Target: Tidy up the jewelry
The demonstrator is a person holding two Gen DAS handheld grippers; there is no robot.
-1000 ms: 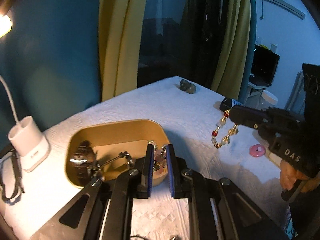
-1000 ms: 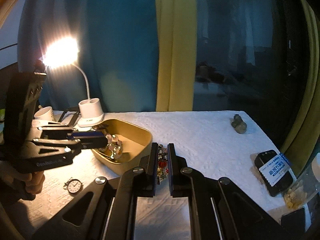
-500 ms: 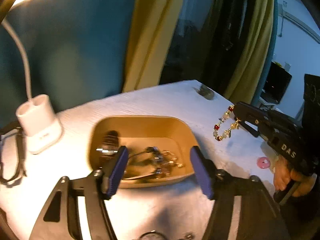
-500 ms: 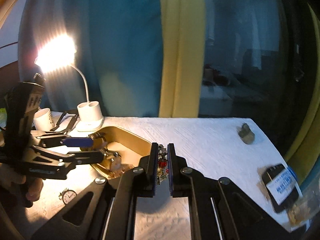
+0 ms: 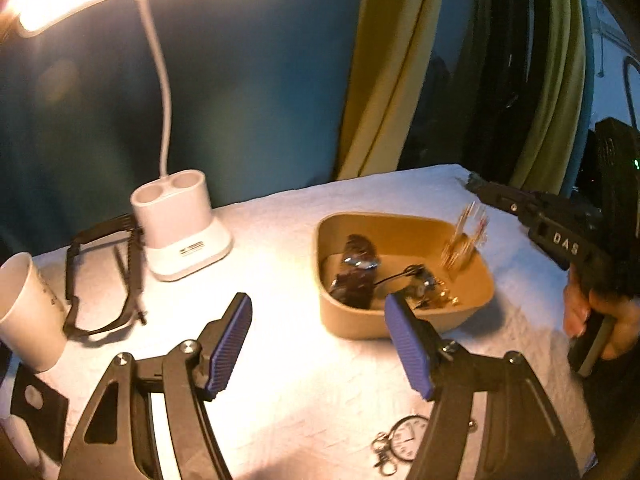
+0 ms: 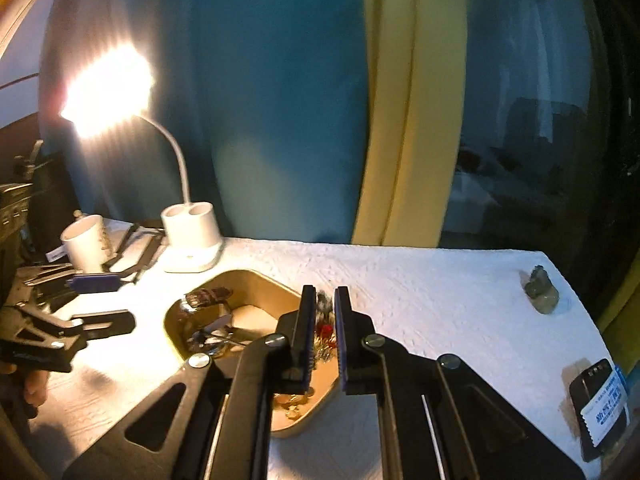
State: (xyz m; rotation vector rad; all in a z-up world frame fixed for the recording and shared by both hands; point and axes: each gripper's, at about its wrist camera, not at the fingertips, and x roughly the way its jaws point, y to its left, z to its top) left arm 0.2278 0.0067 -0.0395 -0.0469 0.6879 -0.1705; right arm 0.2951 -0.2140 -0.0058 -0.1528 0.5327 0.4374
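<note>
A tan tray stands on the white cloth and holds a dark watch and several small jewelry pieces. My left gripper is open and empty, in front of the tray's near left corner. My right gripper is shut on a beaded bracelet with red and gold beads and holds it over the tray. In the left wrist view the bracelet hangs blurred over the tray's right side. The left gripper also shows at the left of the right wrist view.
A white desk lamp base stands left of the tray, with a black strap and a paper cup further left. A small pocket watch lies near the front edge. A phone and a small stone lie to the right.
My left gripper opened, let go of the jewelry into the tray, and drew back to the left. My right gripper carried the bracelet from beside the tray to over it.
</note>
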